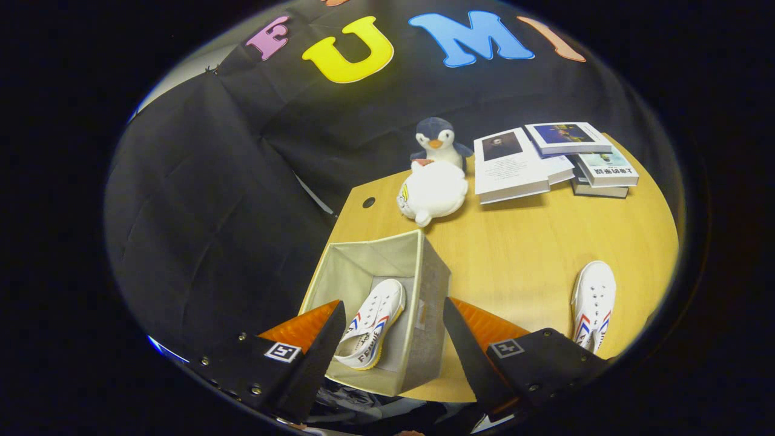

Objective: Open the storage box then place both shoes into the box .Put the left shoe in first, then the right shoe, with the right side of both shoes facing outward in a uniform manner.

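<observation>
- Two shoes were in play: one shoe in the box (370,324) lay on its side inside the storage box (433,284), while the other shoe (593,303) stood on the table (521,242), well apart from the box and beyond your right-hand finger.
- You held the gripper (392,339) above the box with its fingers spread wide and nothing between them; the boxed shoe showed in the gap below, not touched by either finger. My reading is that you had let go of it and were hanging clear of the rim.
- One box stood open at the table's near corner, its top uncovered, which suited dropping shoes straight down from above. I could see no lid.
- That shoe lay with its striped side up, probably so the same side could face outward on both, though I could not tell left from right.
- Two plush toys sat beyond the box: a white plush (433,192) and, just behind it, a penguin plush (437,142).
- Roughly four or five books (545,160) were stacked loosely at the far corner, clear of your working path.
</observation>
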Action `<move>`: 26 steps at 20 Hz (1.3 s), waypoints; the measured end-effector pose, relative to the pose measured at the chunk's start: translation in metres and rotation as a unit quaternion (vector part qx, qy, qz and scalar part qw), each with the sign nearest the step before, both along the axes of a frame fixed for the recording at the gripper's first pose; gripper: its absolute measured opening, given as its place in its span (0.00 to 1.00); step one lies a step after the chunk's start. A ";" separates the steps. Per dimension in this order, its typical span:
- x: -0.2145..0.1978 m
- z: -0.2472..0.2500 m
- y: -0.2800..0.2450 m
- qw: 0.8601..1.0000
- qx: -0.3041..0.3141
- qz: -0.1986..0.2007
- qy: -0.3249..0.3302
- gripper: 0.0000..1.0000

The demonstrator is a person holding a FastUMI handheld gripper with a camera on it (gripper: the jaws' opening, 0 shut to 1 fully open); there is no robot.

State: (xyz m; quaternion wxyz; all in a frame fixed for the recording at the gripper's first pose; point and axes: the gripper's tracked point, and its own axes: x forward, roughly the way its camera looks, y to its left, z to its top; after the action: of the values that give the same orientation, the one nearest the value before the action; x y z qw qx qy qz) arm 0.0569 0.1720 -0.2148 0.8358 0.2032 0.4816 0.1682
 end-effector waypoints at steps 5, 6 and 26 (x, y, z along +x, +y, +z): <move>-0.005 -0.010 -0.068 0.999 -0.033 -0.033 -0.004 0.98; -0.007 -0.013 -0.081 0.998 -0.041 -0.040 -0.005 0.98; -0.068 -0.128 -0.257 0.981 -0.156 -0.083 0.083 0.98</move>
State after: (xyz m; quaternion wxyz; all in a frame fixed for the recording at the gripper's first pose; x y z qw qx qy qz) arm -0.0114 -0.0849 -0.3427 0.8251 0.1229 0.5515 0.0038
